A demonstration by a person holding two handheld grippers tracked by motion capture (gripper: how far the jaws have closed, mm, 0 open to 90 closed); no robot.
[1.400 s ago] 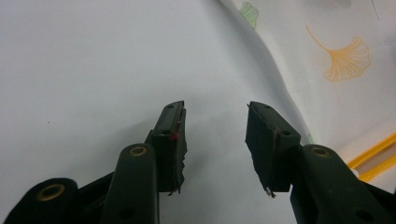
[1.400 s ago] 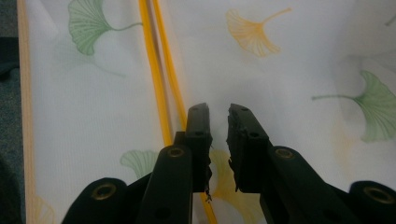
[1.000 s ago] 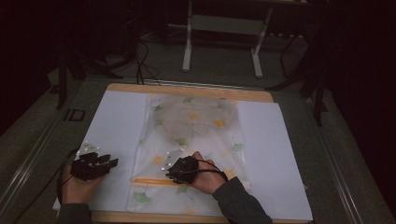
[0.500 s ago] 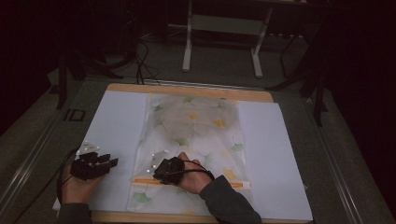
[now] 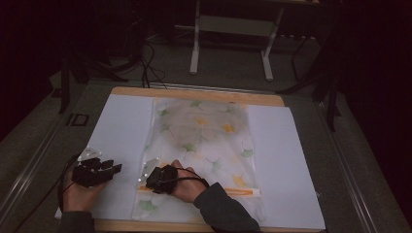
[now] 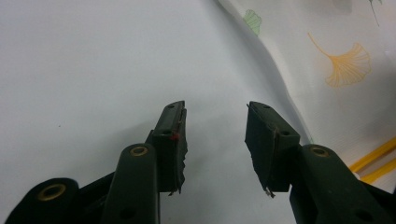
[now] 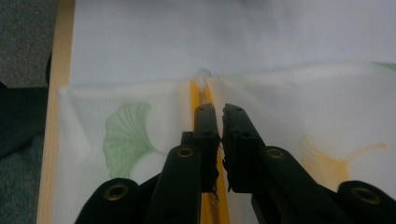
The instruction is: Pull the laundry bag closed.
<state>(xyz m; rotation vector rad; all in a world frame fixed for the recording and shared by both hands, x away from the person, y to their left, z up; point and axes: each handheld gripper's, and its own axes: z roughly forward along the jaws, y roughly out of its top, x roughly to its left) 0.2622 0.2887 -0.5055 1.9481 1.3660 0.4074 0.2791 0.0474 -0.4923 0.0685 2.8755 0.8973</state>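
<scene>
A clear bag [image 5: 209, 131] printed with green and yellow leaves lies flat on a white sheet [image 5: 121, 126]. A yellow zip strip [image 5: 243, 192] runs across its near end. My right gripper [image 5: 148, 178] sits low on the strip near the bag's left edge. In the right gripper view its jaws [image 7: 217, 112] stand almost together on the yellow strip [image 7: 196, 91], having closed in and then just eased open a little; the film puckers ahead of them. My left gripper [image 5: 116, 167] rests on the sheet left of the bag, its jaws [image 6: 215, 126] open and empty, with the bag's edge [image 6: 327, 37] beside them.
The white sheet covers a wooden table [image 5: 194, 92] whose edge shows at the back and front. Bare sheet lies on both sides of the bag. A metal stand [image 5: 228, 48] and cables sit on the dark floor beyond the table.
My right hand has slid left along the yellow strip toward the bag's left edge. The left hand and the bag have stayed put.
</scene>
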